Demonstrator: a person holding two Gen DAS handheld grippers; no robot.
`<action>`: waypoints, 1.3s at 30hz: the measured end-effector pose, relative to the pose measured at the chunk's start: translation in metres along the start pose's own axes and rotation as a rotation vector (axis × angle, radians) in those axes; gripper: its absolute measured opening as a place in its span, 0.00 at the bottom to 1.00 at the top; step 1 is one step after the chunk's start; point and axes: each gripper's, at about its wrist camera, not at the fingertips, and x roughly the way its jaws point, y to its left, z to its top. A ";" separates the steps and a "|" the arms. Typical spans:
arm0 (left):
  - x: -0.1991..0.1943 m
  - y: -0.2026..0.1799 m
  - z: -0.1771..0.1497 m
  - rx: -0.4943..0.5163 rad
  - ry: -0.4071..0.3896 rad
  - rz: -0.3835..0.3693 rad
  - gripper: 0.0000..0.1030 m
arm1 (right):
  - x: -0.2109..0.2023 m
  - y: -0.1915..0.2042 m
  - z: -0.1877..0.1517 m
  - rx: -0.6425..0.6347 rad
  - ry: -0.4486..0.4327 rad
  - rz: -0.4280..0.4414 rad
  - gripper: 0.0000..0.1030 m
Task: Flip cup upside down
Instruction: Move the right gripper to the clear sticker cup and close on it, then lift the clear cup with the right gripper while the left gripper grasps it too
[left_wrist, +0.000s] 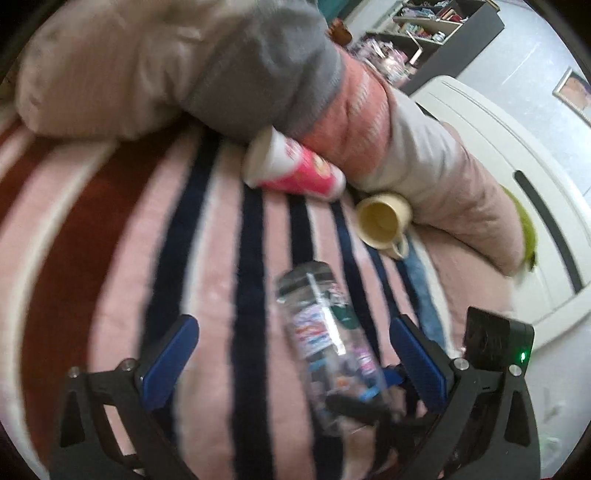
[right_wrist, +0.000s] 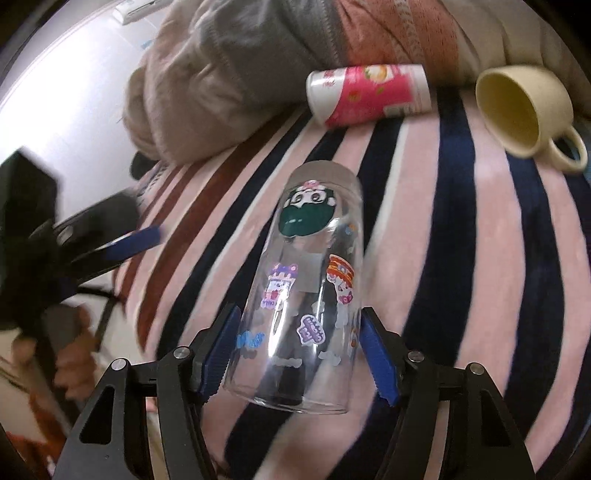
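Clear sticker-covered cup (right_wrist: 310, 295) sat between the right gripper (right_wrist: 301, 354) pads, clamped at its wide rim end, base tilted away over the striped blanket (right_wrist: 461, 258). Probably light, rigid, slick w/ thin walls, so grip mid-body, not too hard. Left gripper (left_wrist: 291, 362) spread wide, holding nothing, just beside cup.

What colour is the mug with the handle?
Pale yellow mug, inside and outside; the right wrist view shows it best.

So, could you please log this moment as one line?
right gripper: shut on clear stickered glass cup | left gripper: open | cup: tilted above striped blanket
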 end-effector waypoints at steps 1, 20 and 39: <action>0.008 -0.002 0.000 -0.003 0.018 -0.005 1.00 | -0.001 -0.001 -0.003 0.012 0.002 0.024 0.66; 0.121 -0.025 0.040 0.063 0.364 0.003 0.64 | 0.033 -0.033 0.035 0.124 0.091 0.176 0.61; 0.088 -0.062 0.071 0.192 0.188 -0.059 0.64 | -0.018 -0.014 0.025 -0.020 -0.114 0.051 0.56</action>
